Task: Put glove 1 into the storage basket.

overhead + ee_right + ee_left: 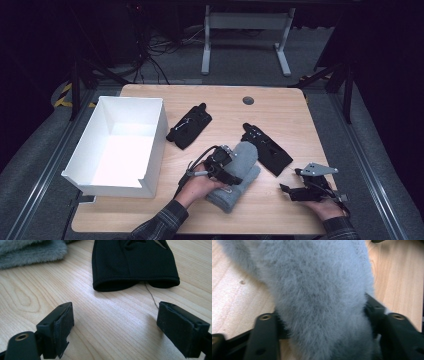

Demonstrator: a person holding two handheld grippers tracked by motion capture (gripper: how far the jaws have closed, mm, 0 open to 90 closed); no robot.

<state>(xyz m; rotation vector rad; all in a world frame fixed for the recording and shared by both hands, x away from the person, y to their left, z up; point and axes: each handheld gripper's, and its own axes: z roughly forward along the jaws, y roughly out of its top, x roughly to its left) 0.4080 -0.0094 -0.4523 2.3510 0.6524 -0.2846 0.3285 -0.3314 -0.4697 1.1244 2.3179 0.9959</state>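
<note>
Pale wooden counter (280,107) set in a dark room, grey floor around, white box (156,131) at nine o'clock seen bare inside, grey mitten (243,172) at centre clamped by left tool (231,167), right tool (286,190) held wide at four o'clock, black glove (267,149) just beyond.

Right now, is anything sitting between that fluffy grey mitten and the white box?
Nothing visible does. The grey mitten, with the left tool closed around it, lies right of the white box; bare wood lies between them. The black glove sits farther back, off that path.
</note>
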